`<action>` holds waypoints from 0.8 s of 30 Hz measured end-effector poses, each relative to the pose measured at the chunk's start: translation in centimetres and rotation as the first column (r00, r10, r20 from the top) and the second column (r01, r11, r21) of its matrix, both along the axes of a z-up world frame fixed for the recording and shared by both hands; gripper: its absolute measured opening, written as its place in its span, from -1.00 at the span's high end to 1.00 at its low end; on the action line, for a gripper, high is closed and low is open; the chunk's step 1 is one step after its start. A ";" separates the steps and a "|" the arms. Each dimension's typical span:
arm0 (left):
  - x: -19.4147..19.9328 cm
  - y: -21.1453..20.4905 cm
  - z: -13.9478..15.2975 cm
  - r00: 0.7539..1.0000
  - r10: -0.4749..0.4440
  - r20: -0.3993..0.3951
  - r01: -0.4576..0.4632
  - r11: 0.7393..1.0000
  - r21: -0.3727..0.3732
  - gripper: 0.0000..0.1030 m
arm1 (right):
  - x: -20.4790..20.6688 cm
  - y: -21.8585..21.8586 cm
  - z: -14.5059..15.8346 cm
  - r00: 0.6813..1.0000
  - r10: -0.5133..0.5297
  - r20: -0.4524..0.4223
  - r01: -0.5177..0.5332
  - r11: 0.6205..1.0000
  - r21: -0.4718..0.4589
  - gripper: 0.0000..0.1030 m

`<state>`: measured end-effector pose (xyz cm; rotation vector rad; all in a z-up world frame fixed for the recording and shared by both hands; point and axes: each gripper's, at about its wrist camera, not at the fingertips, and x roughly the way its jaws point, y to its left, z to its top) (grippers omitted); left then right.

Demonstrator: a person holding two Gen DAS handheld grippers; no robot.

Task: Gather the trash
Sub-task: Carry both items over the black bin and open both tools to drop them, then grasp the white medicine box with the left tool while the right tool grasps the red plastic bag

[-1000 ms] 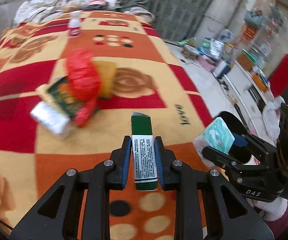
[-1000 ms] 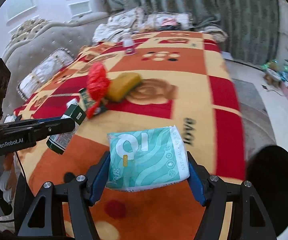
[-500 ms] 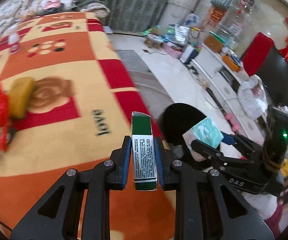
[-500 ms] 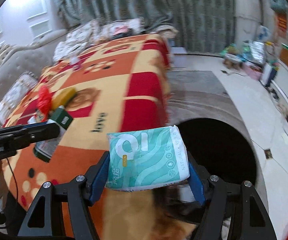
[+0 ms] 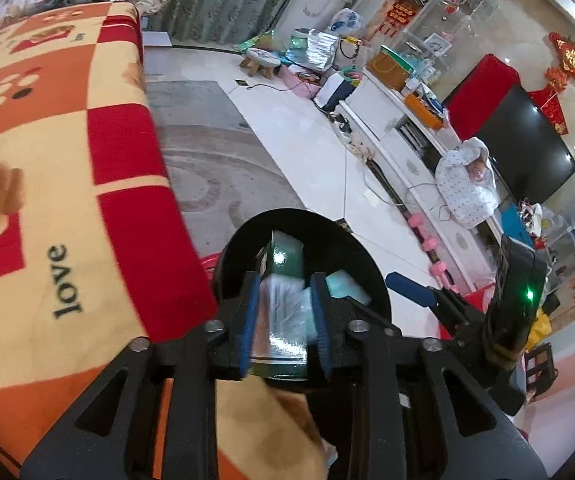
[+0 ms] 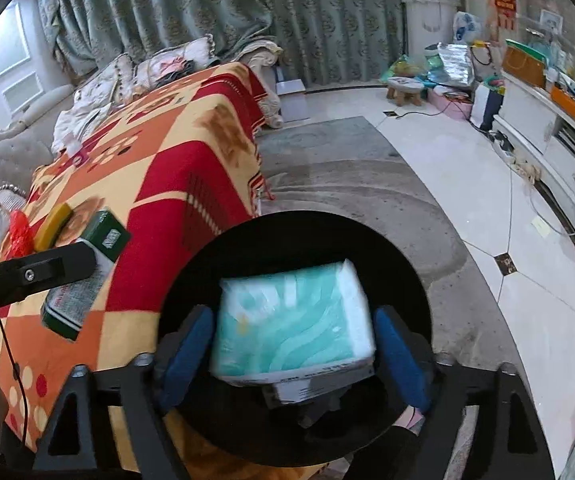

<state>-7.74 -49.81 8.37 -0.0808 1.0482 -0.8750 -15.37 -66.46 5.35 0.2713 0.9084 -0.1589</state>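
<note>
A home living room: sofa (image 6: 11, 152), curtains (image 6: 215, 12), television (image 5: 527, 148).

L gripper (image 5: 283, 312) jaws just opening, R gripper (image 6: 293, 344) opening wide

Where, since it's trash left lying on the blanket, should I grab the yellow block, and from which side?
Grip the yellow block across its narrow width, near the middle, coming down from above. It lies flat on the blanket as a long slab, so its long sides likely give parallel faces. The red wrapper sits close beside it, crowding a sideways approach.
</note>
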 end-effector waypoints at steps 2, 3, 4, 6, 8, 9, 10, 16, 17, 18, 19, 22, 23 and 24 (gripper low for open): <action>0.0 0.0 -0.2 1.000 -0.002 -0.013 0.002 1.000 -0.018 0.03 | -0.4 -0.3 0.0 1.000 -0.009 0.007 0.009 1.000 -0.002 -0.69; 0.1 0.0 -0.3 1.000 -0.002 -0.014 0.002 1.000 -0.016 0.03 | -0.5 -0.4 -0.1 1.000 -0.012 0.006 0.012 1.000 -0.001 -0.72; 0.0 0.0 -0.3 1.000 -0.001 -0.011 0.001 1.000 -0.010 0.03 | -0.6 -0.5 -0.1 1.000 -0.015 0.002 0.015 1.000 0.000 -0.72; -0.2 0.4 -0.2 1.000 0.010 0.012 -0.010 1.000 0.017 0.03 | -0.9 -0.5 -0.3 1.000 -0.020 -0.006 0.020 1.000 0.001 -0.72; -0.4 1.2 0.0 0.999 0.027 0.035 -0.028 0.999 0.040 0.03 | -1.1 -0.4 -0.4 1.000 -0.023 -0.008 0.023 0.999 0.023 -0.72; -0.4 1.6 0.0 0.998 0.035 0.046 -0.037 0.998 0.050 0.03 | -1.1 -0.1 -0.5 1.000 -0.021 -0.005 0.022 0.999 0.040 -0.72; -0.4 1.9 0.0 0.997 0.046 0.057 -0.049 0.997 0.062 0.03 | -1.1 0.0 -0.4 1.000 -0.021 -0.002 0.021 0.999 0.046 -0.72; -0.5 5.5 0.3 0.985 0.124 0.122 -0.138 0.984 0.112 0.03 | -0.6 3.0 0.3 1.000 0.023 0.014 -0.023 1.000 0.001 -0.72; -0.5 6.1 0.3 0.983 0.132 0.128 -0.147 0.982 0.117 0.03 | -0.5 3.4 0.4 1.000 0.025 0.019 -0.025 1.000 -0.003 -0.72; -0.5 7.1 0.3 0.979 0.148 0.139 -0.165 0.978 0.126 0.03 | -0.4 3.7 0.6 0.999 0.028 0.025 -0.028 1.000 0.000 -0.72; -0.5 8.0 0.4 0.976 0.162 0.148 -0.181 0.975 0.129 0.03 | -0.1 4.2 0.8 0.999 0.036 0.032 -0.036 0.999 0.011 -0.72; -0.5 10.8 0.5 0.964 0.208 0.165 -0.231 0.963 0.137 0.03 | 0.6 6.0 1.2 0.997 0.072 0.040 -0.073 0.997 0.028 -0.72; -0.4 12.0 0.5 0.959 0.230 0.168 -0.254 0.957 0.140 0.03 | 0.8 6.8 1.3 0.995 0.086 0.043 -0.087 0.996 0.022 -0.71; -0.2 13.2 0.6 0.954 0.249 0.169 -0.273 0.952 0.138 0.03 | 1.1 7.6 1.5 0.994 0.103 0.043 -0.103 0.995 0.016 -0.71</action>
